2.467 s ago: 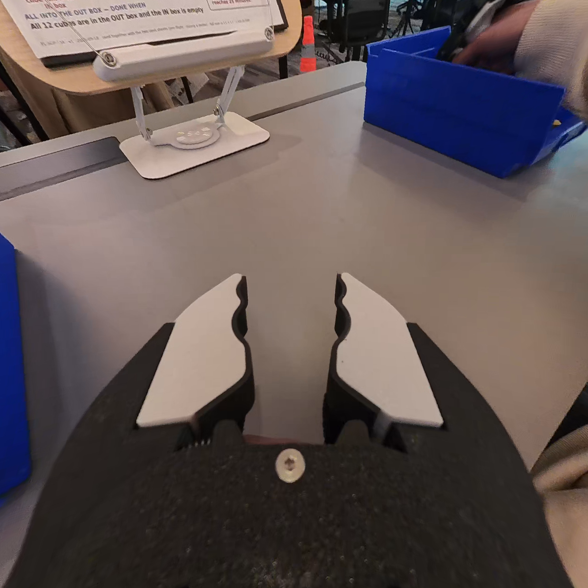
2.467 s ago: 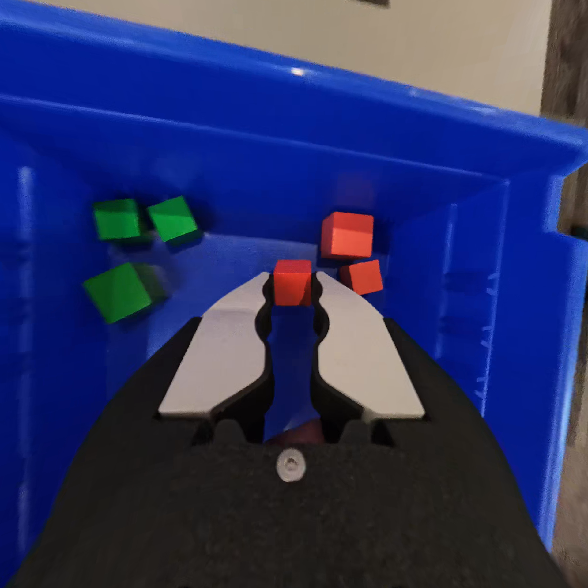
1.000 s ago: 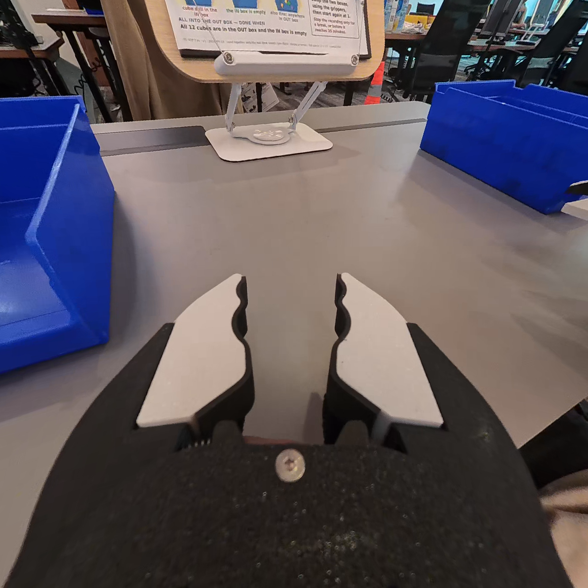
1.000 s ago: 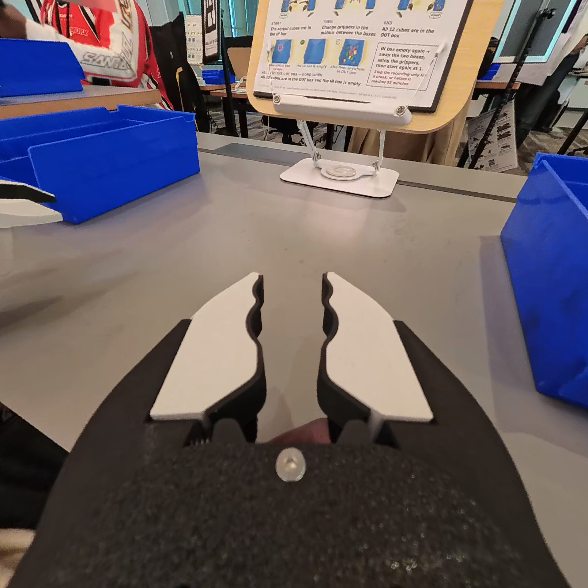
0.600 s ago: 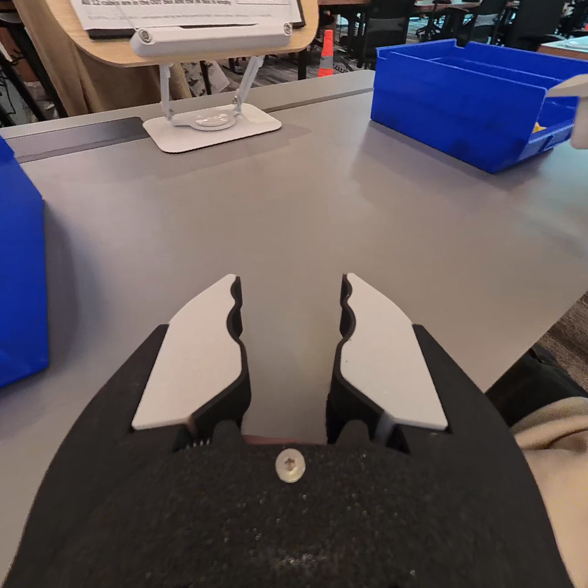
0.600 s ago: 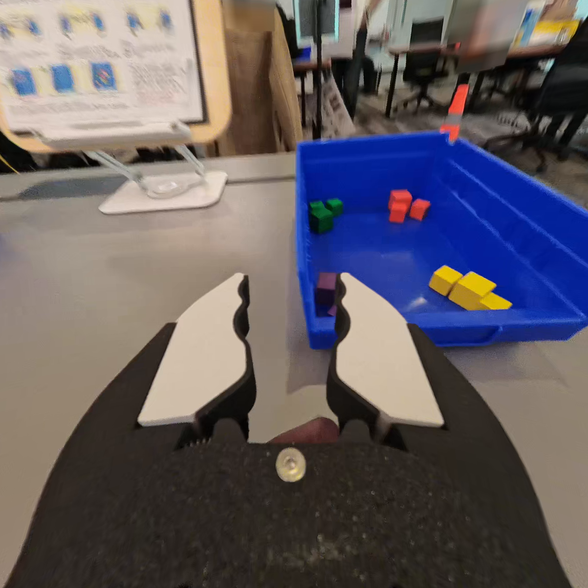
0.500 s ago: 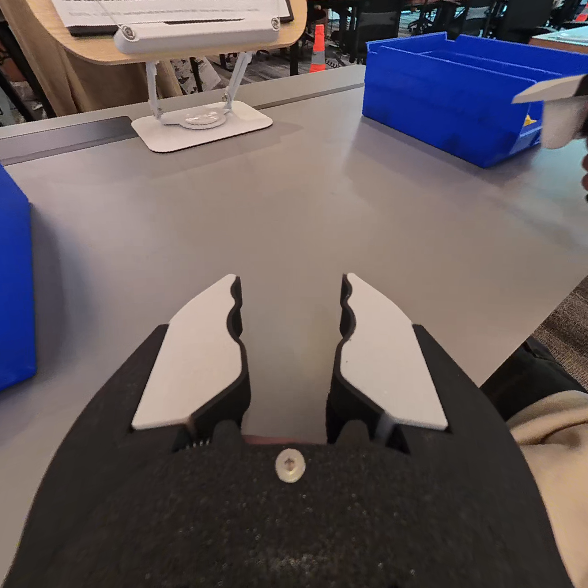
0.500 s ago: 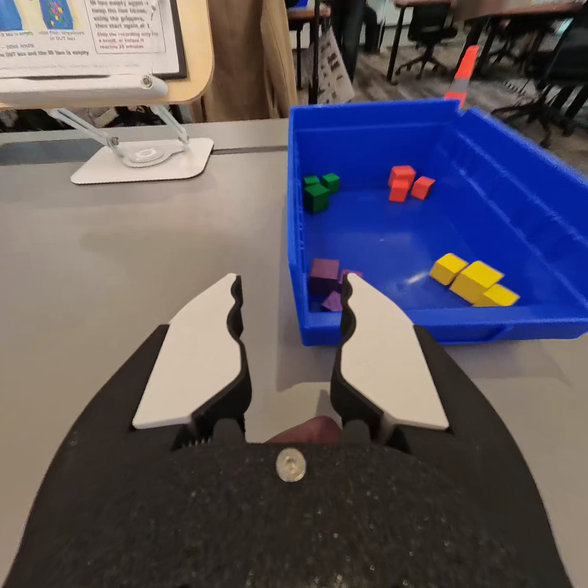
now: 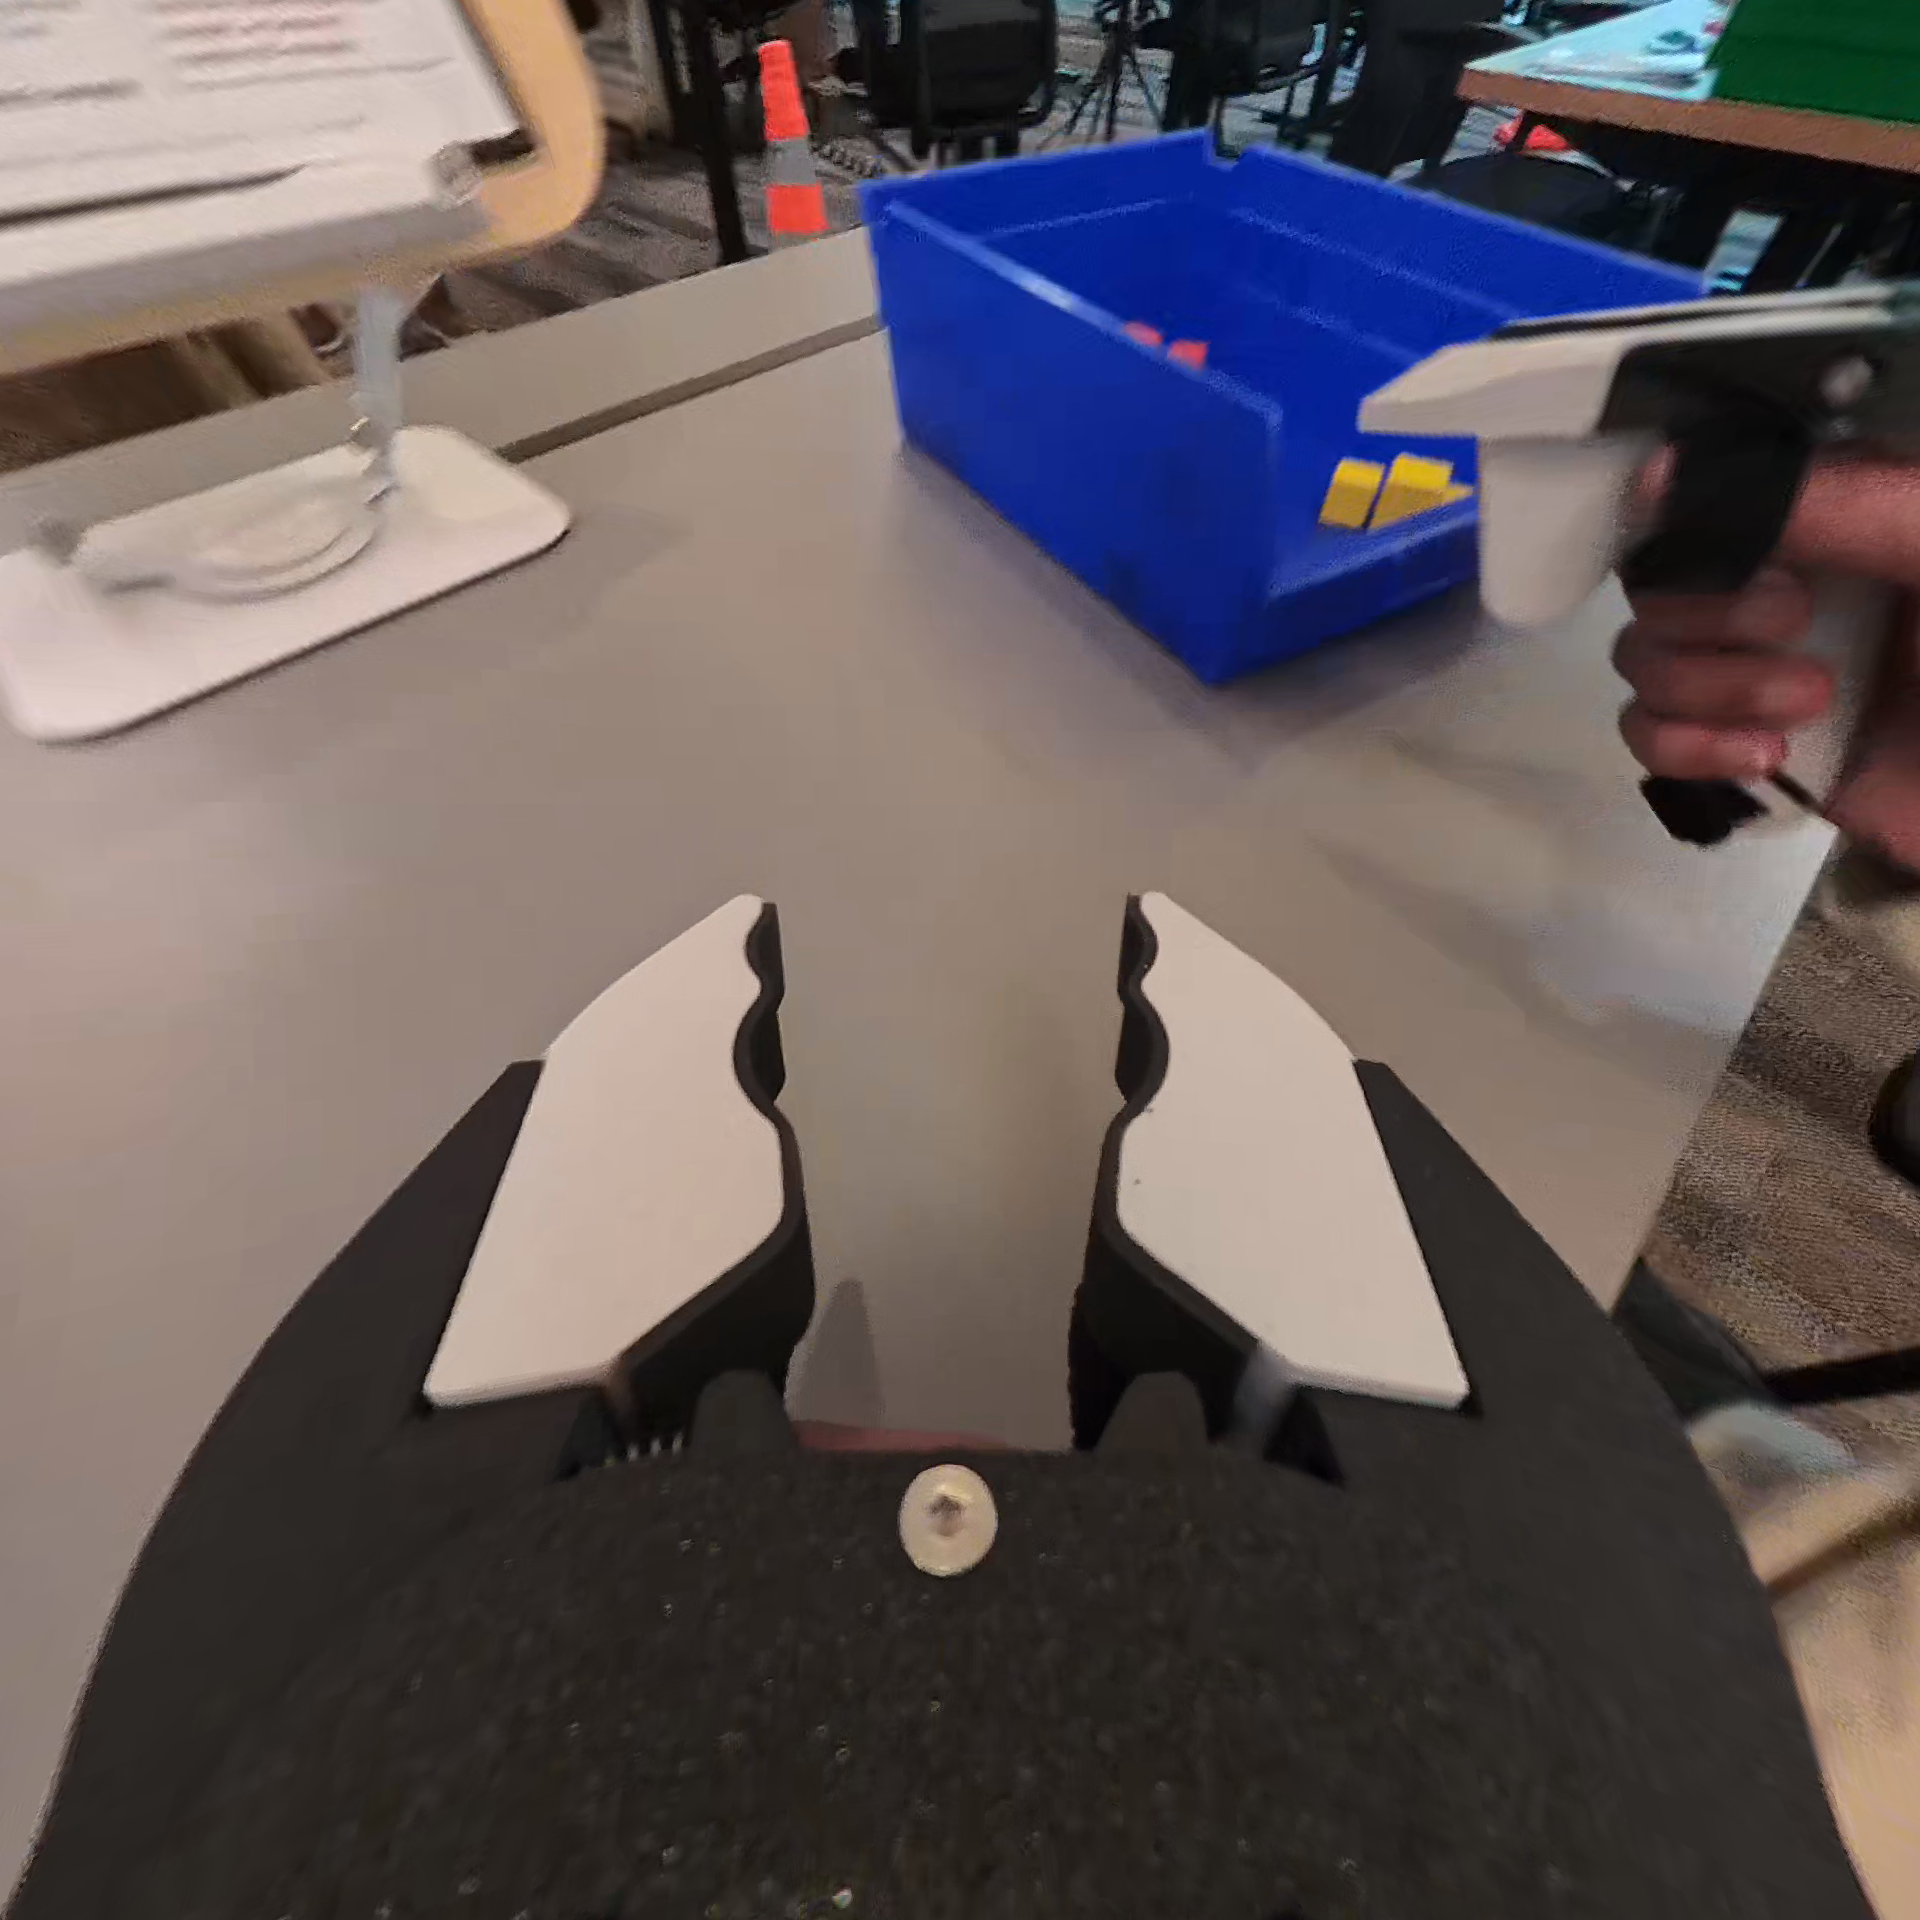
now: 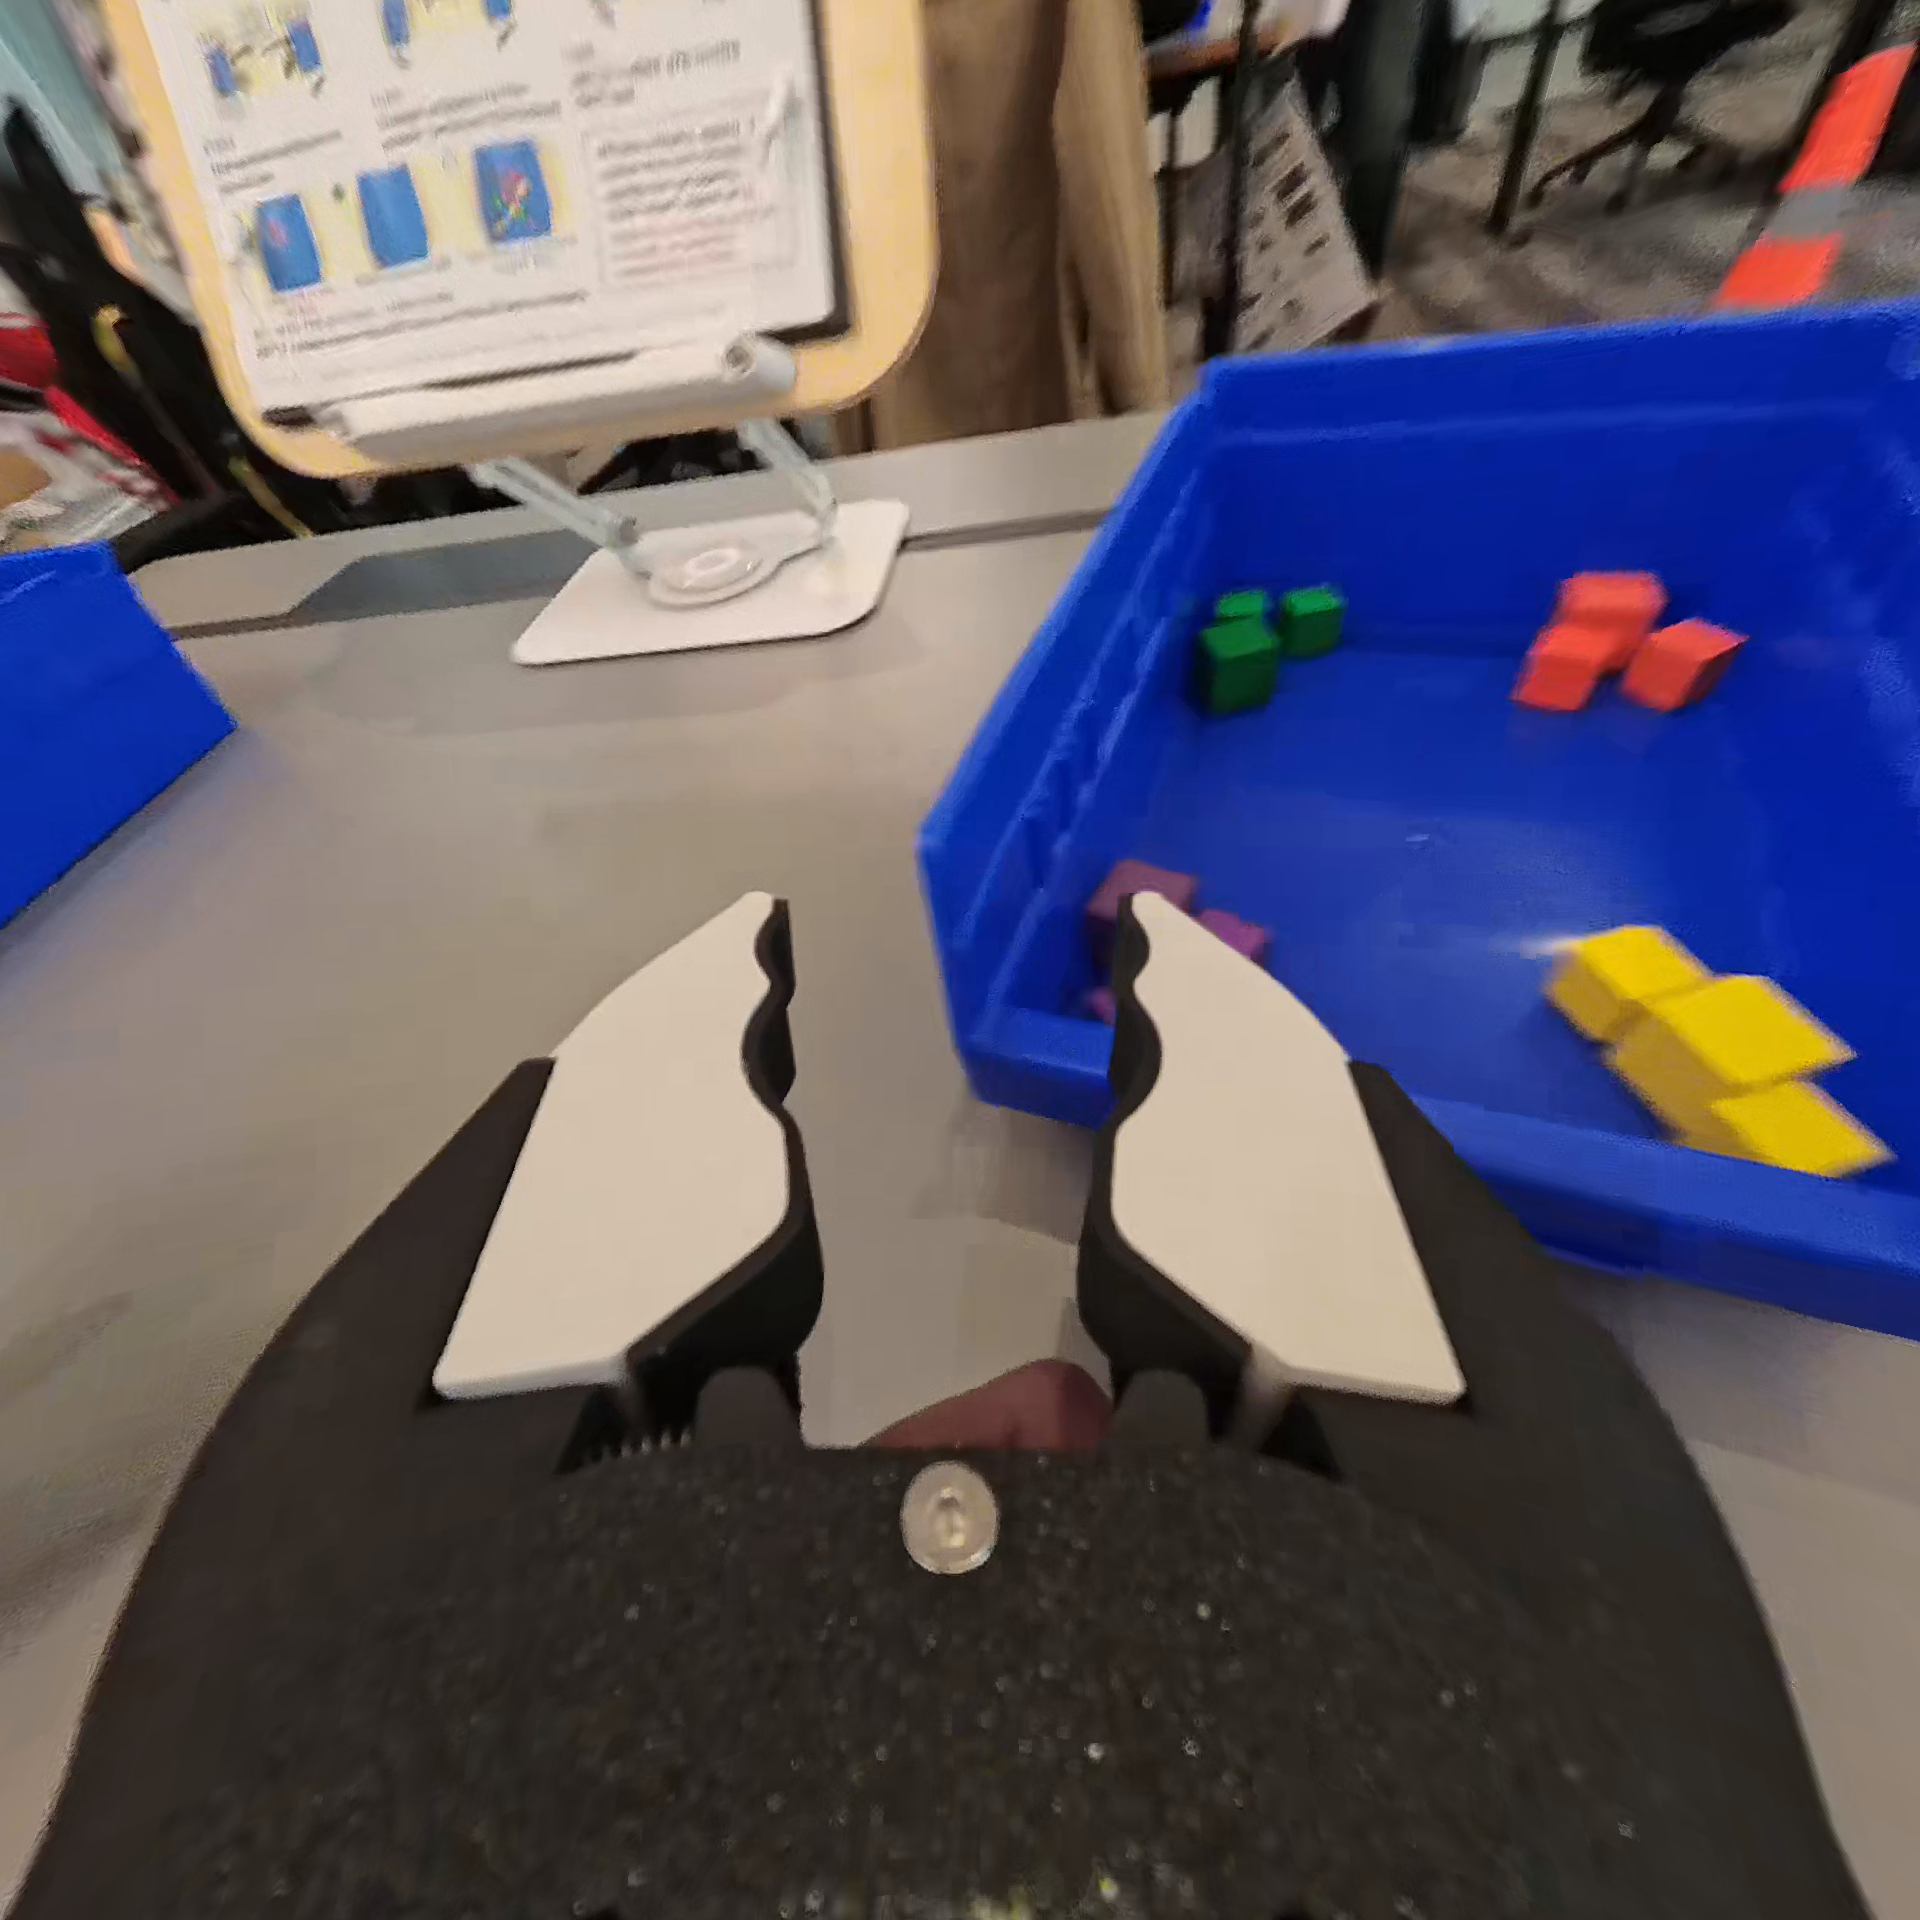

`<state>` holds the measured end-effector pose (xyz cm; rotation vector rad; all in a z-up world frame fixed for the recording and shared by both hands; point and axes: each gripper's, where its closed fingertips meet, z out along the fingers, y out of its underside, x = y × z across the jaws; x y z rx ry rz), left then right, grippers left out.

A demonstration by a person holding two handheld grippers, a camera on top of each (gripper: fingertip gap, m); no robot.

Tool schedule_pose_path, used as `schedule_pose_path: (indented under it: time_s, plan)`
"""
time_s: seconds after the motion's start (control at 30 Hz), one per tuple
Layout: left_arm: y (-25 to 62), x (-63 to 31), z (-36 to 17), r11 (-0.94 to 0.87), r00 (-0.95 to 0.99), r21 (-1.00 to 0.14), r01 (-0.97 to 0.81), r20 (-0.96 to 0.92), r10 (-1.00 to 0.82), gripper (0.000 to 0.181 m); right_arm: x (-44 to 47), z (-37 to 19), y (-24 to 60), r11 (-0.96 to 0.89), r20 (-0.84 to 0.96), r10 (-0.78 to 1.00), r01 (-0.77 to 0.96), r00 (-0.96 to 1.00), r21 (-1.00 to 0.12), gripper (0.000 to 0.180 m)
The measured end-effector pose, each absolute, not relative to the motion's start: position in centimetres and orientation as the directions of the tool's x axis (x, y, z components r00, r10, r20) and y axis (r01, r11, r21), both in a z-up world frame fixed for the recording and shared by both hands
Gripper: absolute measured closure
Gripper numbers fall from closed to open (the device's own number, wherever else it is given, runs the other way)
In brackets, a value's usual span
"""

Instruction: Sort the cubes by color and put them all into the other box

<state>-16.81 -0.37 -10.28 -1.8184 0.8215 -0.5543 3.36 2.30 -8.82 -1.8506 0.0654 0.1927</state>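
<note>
A blue box [image 10: 1455, 1132] on the right of the grey table holds cubes in colour groups: green cubes [image 10: 1252, 644] at its far left, red cubes [image 10: 1610, 644] at its far right, purple cubes [image 10: 1153, 904] at its near left, yellow cubes [image 10: 1714, 1049] at its near right. My right gripper [image 10: 951, 914] is open and empty, above the table just left of the box. My left gripper [image 9: 945, 914] is open and empty over the table's middle. The same box [image 9: 1091, 436] shows in the left wrist view, with the right gripper [image 9: 1517, 457] held by a hand in front of it.
A second blue box [image 10: 73, 717] stands at the table's left. A wooden board with an instruction sheet [image 10: 520, 208] stands on a white base [image 10: 717, 582] at the table's back. The table's front edge [image 9: 1704, 1091] is at the right. An orange cone [image 9: 790, 145] stands behind.
The right gripper let go of a red cube in the box, came out and now hangs left of the box, open. The left gripper swung right and stayed open.
</note>
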Motion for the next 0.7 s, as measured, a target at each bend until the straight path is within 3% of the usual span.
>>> schedule_pose_path:
  time_s: [0.17,0.27,0.43,0.5,0.6,0.7]
  plan:
    - [3.5,-4.7,-9.1,-0.278,0.649,-0.932,-0.231,0.065,-0.758,0.117,13.6,-7.8,-1.0,-0.207,-0.022,-0.249,-0.075,0.968,-0.976,0.122]
    - [5.9,0.3,-10.2,-0.263,0.707,-0.926,-0.27,-0.005,-0.707,0.109,18.5,-8.7,-2.7,-0.209,-0.013,-0.362,-0.095,0.932,-0.973,0.122]
    - [6.7,6.8,-12.1,-0.374,0.703,-0.901,-0.218,0.121,-0.701,0.109,22.3,-11.5,-2.9,-0.238,-0.12,-0.395,-0.228,0.911,-0.944,0.123]
    - [7.5,7.5,-12.3,-0.392,0.738,-0.897,-0.203,0.123,-0.664,0.119,22.9,-12.3,-2.1,-0.265,-0.125,-0.384,-0.239,0.915,-0.934,0.123]
    - [8.5,6.7,-12.4,-0.435,0.783,-0.886,-0.159,0.155,-0.602,0.155,23.4,-12.8,-0.6,-0.279,-0.133,-0.376,-0.249,0.917,-0.928,0.124]
    - [9.0,4.9,-12.1,-0.417,0.833,-0.893,-0.17,0.096,-0.545,0.174,22.6,-12.6,1.4,-0.284,-0.162,-0.294,-0.248,0.942,-0.926,0.125]
